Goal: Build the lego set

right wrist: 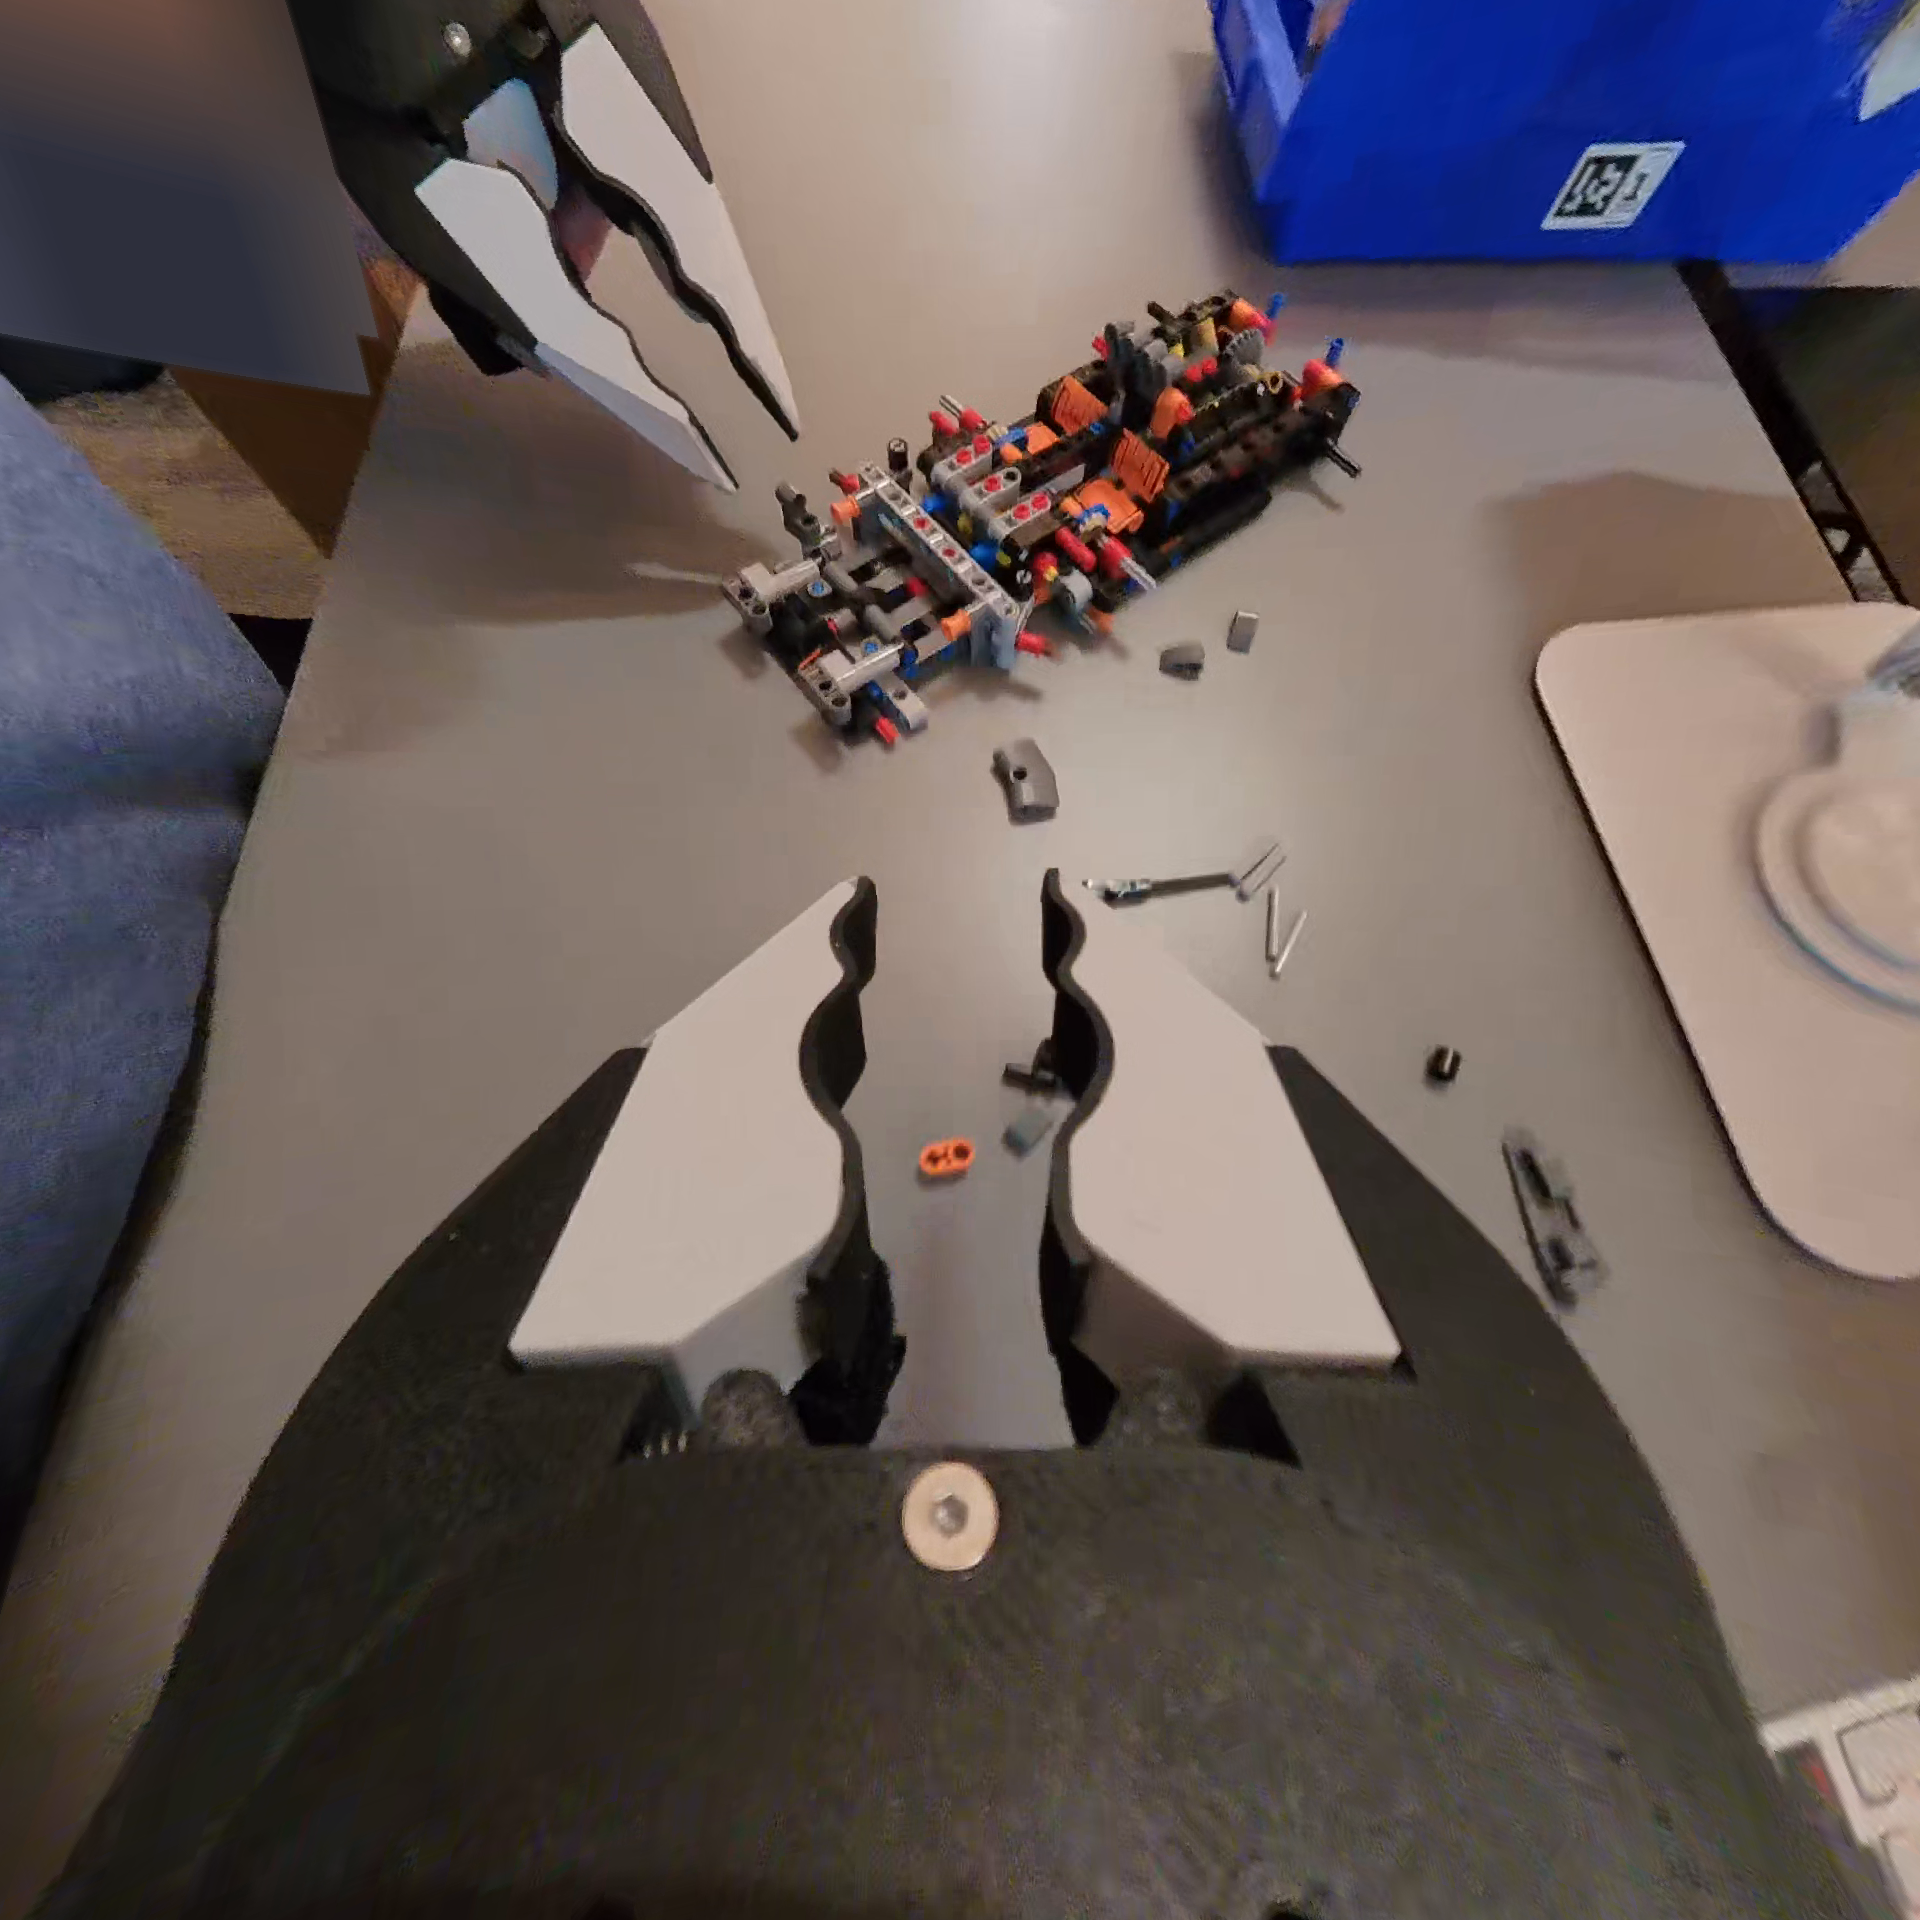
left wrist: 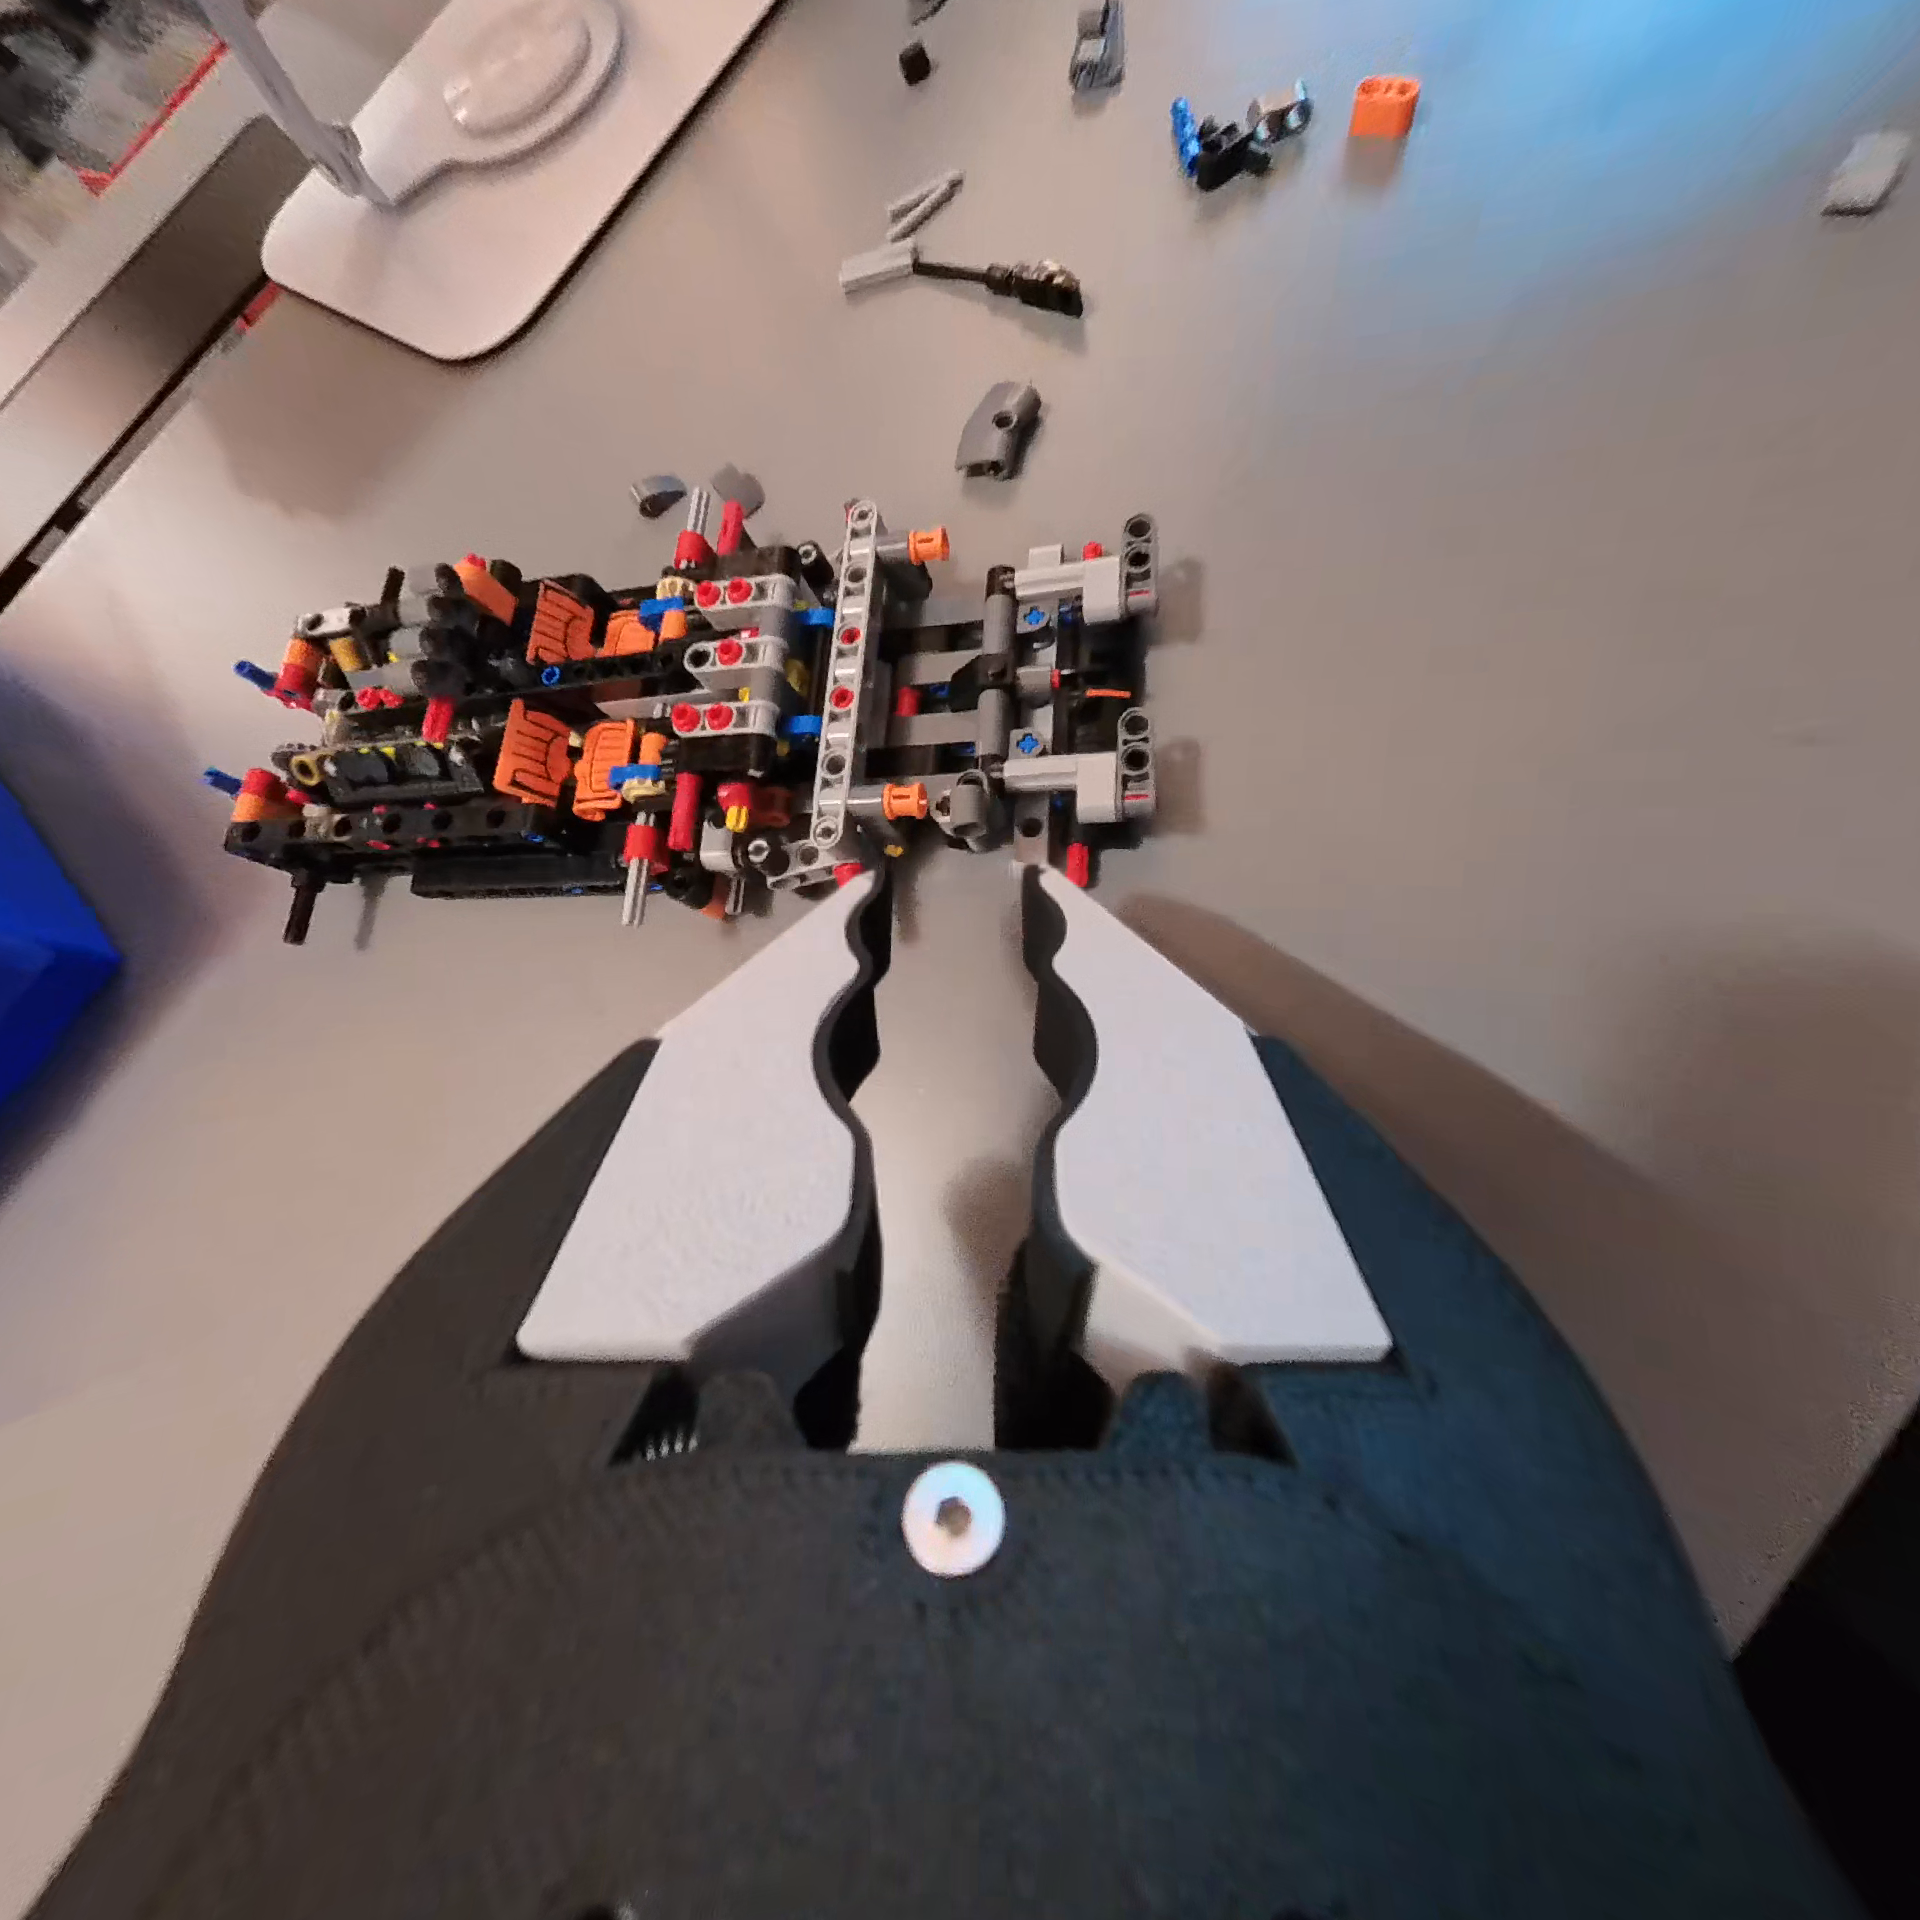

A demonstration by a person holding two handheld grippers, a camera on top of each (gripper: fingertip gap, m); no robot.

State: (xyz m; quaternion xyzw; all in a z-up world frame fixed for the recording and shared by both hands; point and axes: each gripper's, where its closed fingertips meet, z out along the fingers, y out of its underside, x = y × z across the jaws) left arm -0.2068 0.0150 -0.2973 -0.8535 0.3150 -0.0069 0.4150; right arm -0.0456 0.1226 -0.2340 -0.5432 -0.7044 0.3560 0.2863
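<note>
A partly built lego chassis (left wrist: 686, 717) of black, grey, orange and red parts lies flat on the grey table; it also shows in the right wrist view (right wrist: 1039, 509). My left gripper (left wrist: 951, 878) is open and empty, its tips just short of the chassis's near edge; it shows from outside in the right wrist view (right wrist: 764, 457). My right gripper (right wrist: 956, 888) is open and empty above loose parts: a small orange piece (right wrist: 945, 1156) and a grey piece (right wrist: 1029, 1127) lie on the table between its fingers.
Loose parts lie scattered: a curved grey piece (left wrist: 997, 428) (right wrist: 1023, 779), a black axle piece (left wrist: 997, 278), an orange block (left wrist: 1384, 106), a black-blue cluster (left wrist: 1236, 135). A white stand base (left wrist: 447, 177) (right wrist: 1745, 914) and a blue bin (right wrist: 1538, 125) flank the table.
</note>
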